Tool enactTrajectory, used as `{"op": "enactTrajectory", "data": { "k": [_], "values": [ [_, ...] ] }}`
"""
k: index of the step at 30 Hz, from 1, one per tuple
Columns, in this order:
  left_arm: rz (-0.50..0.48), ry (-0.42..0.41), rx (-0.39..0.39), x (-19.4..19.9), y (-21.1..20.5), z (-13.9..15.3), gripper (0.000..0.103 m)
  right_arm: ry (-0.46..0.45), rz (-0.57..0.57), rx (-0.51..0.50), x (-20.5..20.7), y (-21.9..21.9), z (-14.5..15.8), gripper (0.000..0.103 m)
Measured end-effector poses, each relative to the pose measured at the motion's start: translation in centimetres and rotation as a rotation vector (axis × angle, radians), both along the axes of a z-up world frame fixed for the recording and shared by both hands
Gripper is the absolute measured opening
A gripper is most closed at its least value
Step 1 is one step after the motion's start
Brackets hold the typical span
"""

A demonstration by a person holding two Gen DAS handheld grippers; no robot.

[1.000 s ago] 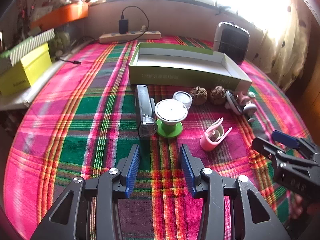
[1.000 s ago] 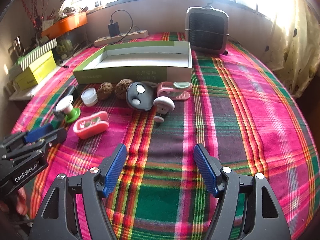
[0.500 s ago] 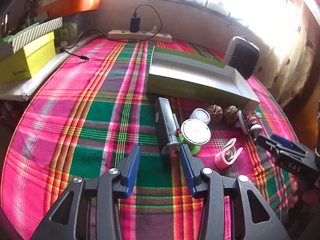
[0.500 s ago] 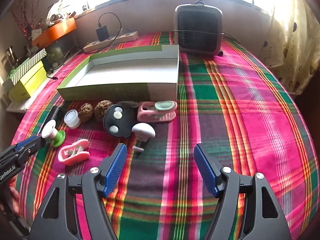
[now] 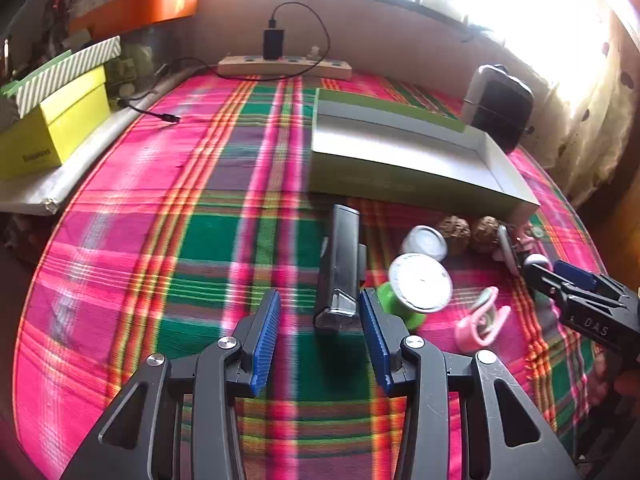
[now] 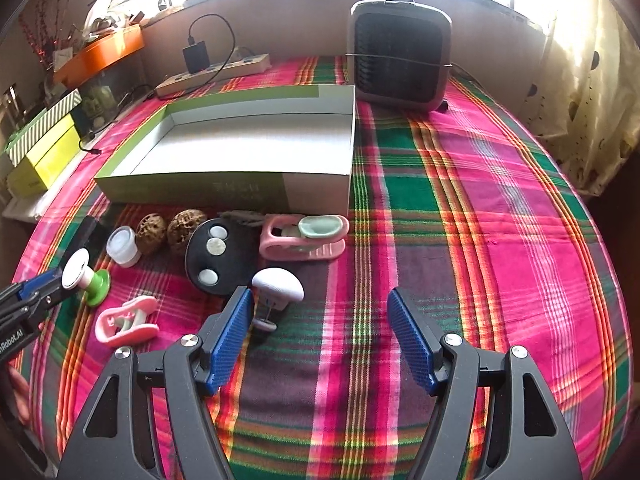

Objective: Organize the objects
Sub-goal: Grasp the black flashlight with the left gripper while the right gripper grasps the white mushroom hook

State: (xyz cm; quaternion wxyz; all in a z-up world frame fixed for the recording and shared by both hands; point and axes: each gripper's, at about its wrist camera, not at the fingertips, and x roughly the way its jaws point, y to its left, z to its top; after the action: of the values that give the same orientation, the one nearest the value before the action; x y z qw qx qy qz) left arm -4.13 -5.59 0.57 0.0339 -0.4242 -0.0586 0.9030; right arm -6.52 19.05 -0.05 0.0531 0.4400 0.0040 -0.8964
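Observation:
A shallow green and white box [image 5: 404,160] [image 6: 256,152] lies open on the plaid cloth. In front of it lie a black bar-shaped device [image 5: 340,264], a green-footed white knob [image 5: 418,284] [image 6: 84,276], a small white jar [image 6: 123,246], two walnuts [image 6: 168,230], a black disc [image 6: 218,256], two pink clips [image 6: 304,236] [image 6: 126,322] and a white mushroom-shaped piece [image 6: 276,286]. My left gripper [image 5: 320,316] is open, its tips on either side of the black device's near end. My right gripper [image 6: 320,320] is open and empty, its left finger beside the mushroom piece.
A grey fan heater [image 6: 400,56] stands behind the box at the right. A power strip with a charger [image 5: 284,66] lies along the back wall. Yellow and striped boxes [image 5: 52,120] sit on a ledge at the left. An orange tray [image 6: 100,54] is on the sill.
Both grippers have moved forward toward the objects. The left gripper's tips now flank the near end of the black device. The right gripper's left finger has come up beside the mushroom piece.

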Motion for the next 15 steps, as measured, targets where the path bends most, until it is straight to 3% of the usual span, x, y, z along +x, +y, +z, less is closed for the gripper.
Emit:
{"op": "enactTrajectory", "data": {
  "k": [9,15],
  "values": [
    [-0.015,-0.01,-0.035,-1.6,-0.3,0.0,0.039,0.005,0.005,0.004,-0.1,0.2,0.0,0.065],
    [-0.074,-0.004,-0.077,-2.6,0.2,-0.1,0.039,0.01,0.003,0.005,-0.3,0.2,0.0,0.06]
  ]
}}
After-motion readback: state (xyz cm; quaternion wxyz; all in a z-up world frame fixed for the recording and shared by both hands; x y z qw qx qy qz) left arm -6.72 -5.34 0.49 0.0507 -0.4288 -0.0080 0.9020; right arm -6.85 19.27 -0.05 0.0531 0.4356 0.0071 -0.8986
